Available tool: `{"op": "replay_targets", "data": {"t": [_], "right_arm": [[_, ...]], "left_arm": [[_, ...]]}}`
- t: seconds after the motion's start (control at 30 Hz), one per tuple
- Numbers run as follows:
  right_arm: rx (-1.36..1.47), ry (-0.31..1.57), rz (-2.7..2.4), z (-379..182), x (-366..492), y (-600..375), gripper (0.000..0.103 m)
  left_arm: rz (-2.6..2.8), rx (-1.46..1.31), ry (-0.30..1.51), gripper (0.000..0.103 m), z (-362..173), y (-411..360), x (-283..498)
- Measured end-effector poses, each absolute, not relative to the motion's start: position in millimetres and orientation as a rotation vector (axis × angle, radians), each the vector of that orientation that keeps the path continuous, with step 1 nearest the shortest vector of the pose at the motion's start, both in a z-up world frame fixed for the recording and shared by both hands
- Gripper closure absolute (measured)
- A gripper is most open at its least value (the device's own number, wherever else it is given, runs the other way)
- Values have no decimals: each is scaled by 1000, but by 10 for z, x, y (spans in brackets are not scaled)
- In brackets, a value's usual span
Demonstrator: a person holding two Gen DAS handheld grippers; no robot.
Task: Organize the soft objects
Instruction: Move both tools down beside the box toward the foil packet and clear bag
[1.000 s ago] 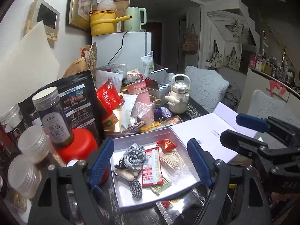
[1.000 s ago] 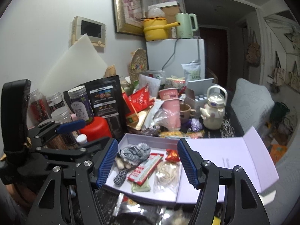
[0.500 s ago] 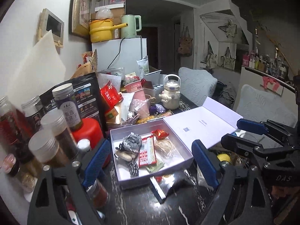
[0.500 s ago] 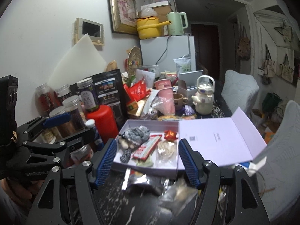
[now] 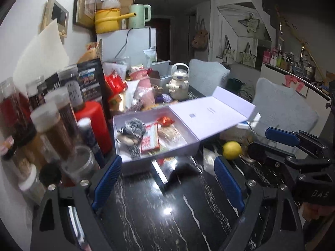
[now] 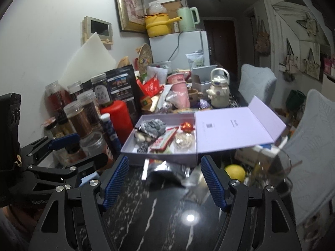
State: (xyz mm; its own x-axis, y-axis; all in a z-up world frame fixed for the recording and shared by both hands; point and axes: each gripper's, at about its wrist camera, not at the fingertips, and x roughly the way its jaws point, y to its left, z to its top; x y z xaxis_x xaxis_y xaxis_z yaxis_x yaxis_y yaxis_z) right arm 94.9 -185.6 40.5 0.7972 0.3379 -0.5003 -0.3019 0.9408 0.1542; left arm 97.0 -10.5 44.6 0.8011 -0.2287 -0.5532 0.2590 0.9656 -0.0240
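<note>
Both the left gripper (image 5: 167, 179) and right gripper (image 6: 165, 181) are hovering with fingers spread and empty, having just been opening, before the open lavender box (image 6: 161, 153) on the table (image 6: 167, 219).

The left gripper (image 5: 167, 179) points forward and downward, jaws spread wide with nothing between them, having just been opening. At its three o'clock, the right gripper (image 6: 165, 182) angles likewise, jaws apart and empty, also widening.
</note>
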Motion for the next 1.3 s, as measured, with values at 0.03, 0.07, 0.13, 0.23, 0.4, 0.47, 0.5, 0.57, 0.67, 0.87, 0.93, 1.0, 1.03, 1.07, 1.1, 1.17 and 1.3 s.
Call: {"op": "replay_targets", "data": {"t": [0.03,0.07,0.13,0.23,0.4,0.47,0.5,0.57,0.67,0.87,0.93,1.0,1.03,1.07,1.1,1.17,1.3], "right_arm": [[75,558,343,373,907,-1865,31],[80,564,343,348,878,-1870,31],[89,578,340,288,807,-1881,31],[90,606,323,198,720,-1886,31],[114,636,312,77,631,-1937,31],[126,651,302,21,626,-1960,31],[134,662,295,-19,636,-1977,31],[143,678,282,-83,665,-1998,31],[160,689,251,-173,711,-2038,31],[182,718,208,-288,939,-2106,31],[195,732,209,-333,1044,-2117,31],[198,750,222,-393,1160,-2113,31],[197,763,224,-433,1236,-2112,31],[197,773,220,-463,1292,-2111,31],[199,788,213,-508,1373,-2115,31],[212,809,209,-576,1487,-2127,31],[241,851,200,-698,1736,-2170,30]], "left_arm": [[-268,51,592,13,420,-110,936],[-273,50,598,13,390,-115,897],[-273,52,614,13,336,-124,837],[-286,57,634,13,286,-146,759],[-292,70,640,13,243,-167,677],[-302,66,649,13,212,-165,677],[-310,61,656,13,192,-162,689],[-321,53,674,13,159,-160,722],[-342,45,691,13,116,-164,767],[-361,7,726,13,7,-196,971],[-364,-5,746,13,-45,-204,1101],[-355,-12,749,13,-75,-201,1197],[-344,-12,753,13,-102,-202,1276],[-340,-12,756,13,-119,-200,1324],[-336,-12,761,13,-138,-198,1381],[-328,-18,773,13,-187,-192,1501],[-322,-14,786,13,-268,-199,1697]]}}
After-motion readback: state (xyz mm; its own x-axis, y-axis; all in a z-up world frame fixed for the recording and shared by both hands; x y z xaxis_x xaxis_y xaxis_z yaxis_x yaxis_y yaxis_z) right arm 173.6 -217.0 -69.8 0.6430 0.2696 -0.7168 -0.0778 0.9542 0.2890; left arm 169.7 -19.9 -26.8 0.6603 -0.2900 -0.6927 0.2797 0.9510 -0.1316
